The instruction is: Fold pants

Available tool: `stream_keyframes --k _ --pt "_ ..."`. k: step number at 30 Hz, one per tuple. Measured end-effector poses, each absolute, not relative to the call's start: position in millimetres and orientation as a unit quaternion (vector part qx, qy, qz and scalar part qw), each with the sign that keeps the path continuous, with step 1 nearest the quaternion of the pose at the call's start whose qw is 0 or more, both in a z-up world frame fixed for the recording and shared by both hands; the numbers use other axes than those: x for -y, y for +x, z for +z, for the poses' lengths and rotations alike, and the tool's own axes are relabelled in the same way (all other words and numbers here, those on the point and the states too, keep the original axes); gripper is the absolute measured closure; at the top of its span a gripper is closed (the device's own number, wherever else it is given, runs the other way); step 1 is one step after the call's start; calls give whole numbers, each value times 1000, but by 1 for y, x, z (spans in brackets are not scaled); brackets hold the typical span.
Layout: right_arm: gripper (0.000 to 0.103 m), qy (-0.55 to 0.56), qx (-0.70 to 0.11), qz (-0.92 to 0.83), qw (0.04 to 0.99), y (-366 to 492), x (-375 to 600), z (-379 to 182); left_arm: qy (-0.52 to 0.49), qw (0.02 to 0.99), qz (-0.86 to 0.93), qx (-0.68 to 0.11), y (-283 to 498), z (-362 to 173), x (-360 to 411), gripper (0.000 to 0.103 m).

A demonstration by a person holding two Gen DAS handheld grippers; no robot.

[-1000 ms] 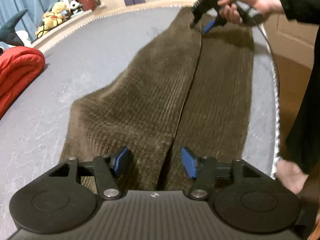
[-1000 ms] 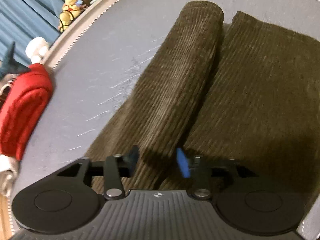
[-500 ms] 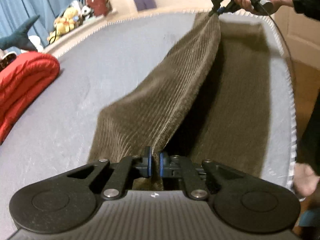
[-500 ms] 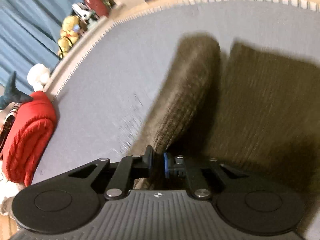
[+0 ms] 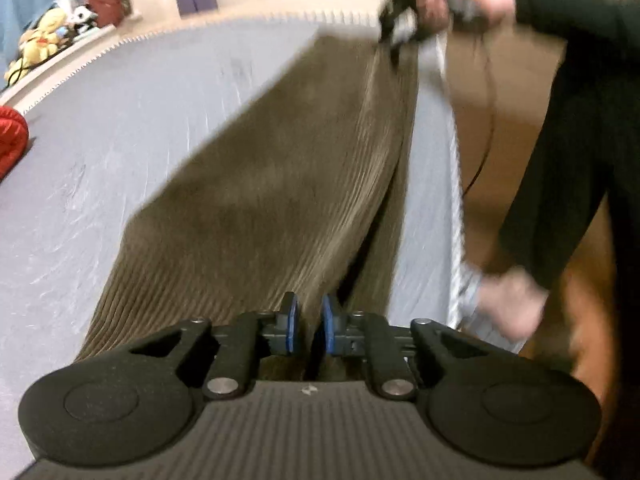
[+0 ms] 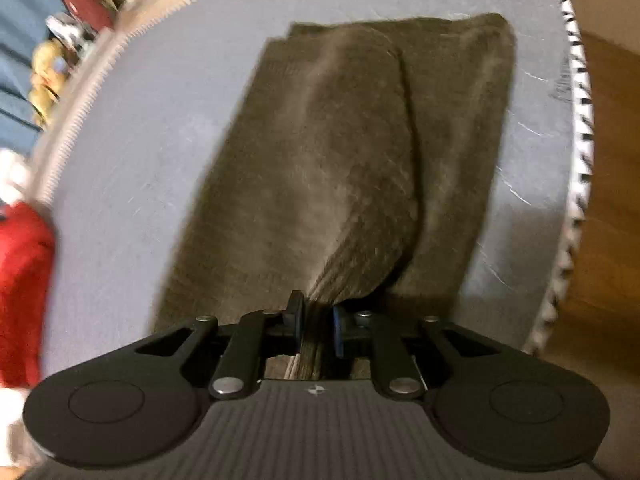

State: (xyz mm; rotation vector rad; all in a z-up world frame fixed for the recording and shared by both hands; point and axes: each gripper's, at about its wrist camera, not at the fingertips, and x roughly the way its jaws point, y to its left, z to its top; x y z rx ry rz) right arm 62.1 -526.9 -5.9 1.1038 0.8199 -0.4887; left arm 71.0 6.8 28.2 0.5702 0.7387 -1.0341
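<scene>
Blurred pants [image 5: 280,184]: no legible label

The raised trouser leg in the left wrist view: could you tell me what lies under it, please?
Under the lifted leg, held by the left gripper and right gripper, the other leg lies on the grey mattress. Only its right strip shows; the rest is covered.
</scene>
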Motion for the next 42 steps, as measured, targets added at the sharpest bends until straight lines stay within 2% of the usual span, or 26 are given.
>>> stream_keyframes --k 3,7,10,16,24,28,31,33,34,37,40,42 --pt "87 543 -337 -205 741 62 545 -2 214 788 -482 -317 74 45 -11 80" --pt "87 581 -314 -210 721 56 565 0 201 805 -467 -305 78 45 -8 74" --pt "82 576 -326 -218 718 55 568 13 202 817 -445 -306 82 39 -4 73" --pt "82 527 -238 -275 768 28 595 47 221 829 -418 -300 93 38 -2 69" --pt "82 521 -301 -299 741 41 619 -15 231 833 -404 -298 97 34 2 65" --pt "82 521 -324 -275 740 55 616 -32 240 830 -406 -297 96 31 5 57" --pt "82 494 -323 -267 762 69 610 -36 246 827 -407 -299 96 27 7 57" --pt "94 489 -319 -266 767 76 607 -36 250 826 -407 -300 96 26 8 57" --pt "95 480 -311 -269 775 77 605 -30 250 825 -408 -299 96 25 8 57" --pt "96 378 -277 -252 847 90 584 2 250 826 -407 -299 97 25 8 57" --pt "97 220 -260 -114 933 111 532 37 253 824 -407 -301 98 24 8 57" --pt "96 243 -256 -77 933 113 529 42 256 823 -408 -302 97 23 10 57"
